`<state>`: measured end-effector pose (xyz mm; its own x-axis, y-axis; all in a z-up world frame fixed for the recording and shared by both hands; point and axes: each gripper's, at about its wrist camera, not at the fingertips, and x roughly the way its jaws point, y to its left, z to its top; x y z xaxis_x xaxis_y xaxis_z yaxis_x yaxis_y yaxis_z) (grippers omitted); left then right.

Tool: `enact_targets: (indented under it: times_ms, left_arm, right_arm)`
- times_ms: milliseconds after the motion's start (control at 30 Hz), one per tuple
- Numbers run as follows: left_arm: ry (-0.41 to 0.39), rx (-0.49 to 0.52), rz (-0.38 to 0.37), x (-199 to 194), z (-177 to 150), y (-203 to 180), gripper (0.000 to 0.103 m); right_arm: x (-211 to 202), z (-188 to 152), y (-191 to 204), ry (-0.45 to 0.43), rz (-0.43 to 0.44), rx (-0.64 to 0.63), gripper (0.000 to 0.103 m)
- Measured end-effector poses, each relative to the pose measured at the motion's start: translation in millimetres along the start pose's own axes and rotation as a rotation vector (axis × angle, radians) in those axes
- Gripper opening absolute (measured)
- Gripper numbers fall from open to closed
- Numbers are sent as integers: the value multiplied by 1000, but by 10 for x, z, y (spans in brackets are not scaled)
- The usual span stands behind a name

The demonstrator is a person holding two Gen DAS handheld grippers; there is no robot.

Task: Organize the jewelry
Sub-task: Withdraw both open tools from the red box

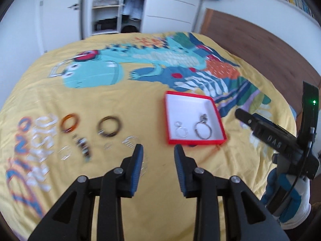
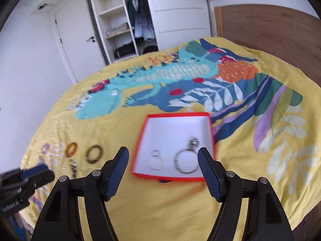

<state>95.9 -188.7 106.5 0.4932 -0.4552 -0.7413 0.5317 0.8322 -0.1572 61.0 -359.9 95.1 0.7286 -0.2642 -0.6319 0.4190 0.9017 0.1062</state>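
Two silver pieces lay in the red-rimmed, white-lined box (image 2: 144, 138) on the bed (image 2: 260, 180): one small hoop earring (image 2: 155, 160) and one charm bangle (image 2: 185, 160). Two bangles, one amber (image 1: 69, 123) and one brown (image 1: 109, 126), sat left. I kept both hand-held grippers, left (image 1: 158, 147) and right (image 2: 163, 150), parted and empty.

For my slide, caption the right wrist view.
Open right claw above red box holding two silver pieces on dinosaur bedspread.

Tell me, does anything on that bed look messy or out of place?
Mostly the loose jewelry. The red box holds only two silver pieces, while an orange ring, a dark bangle and several smaller bits, blurred here, lie scattered on the yellow bedspread to its left. Nothing looks broken or spilled. Both grippers are open and empty.
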Motion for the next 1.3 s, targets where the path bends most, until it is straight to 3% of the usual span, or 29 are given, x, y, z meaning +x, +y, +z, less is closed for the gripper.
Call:
enact_targets:
  times_ms: [100, 233, 400, 700, 1133, 1300]
  left_arm:
    - [-39, -35, 57, -454, -225, 292, 31]
    - [-93, -60, 132, -863, -425, 551, 42]
    - [-126, -115, 122, -1011, -497, 668, 43]
    - [-139, -121, 108, -952, -685, 651, 43]
    - [-131, -239, 200, -668, -959, 1185, 43]
    - [-83, -249, 254, -492, -1114, 1382, 43]
  right_arm:
    - [-190, -85, 245, -30, 34, -4, 74]
    - [-314, -226, 496, -38, 84, 3, 76]
    - [-602, -275, 679, -57, 91, -48, 76]
    - [-935, -243, 606, -116, 40, -52, 81]
    - [-578, -481, 716, -51, 23, -76, 84]
    - [-366, -640, 764, -11, 39, -74, 84]
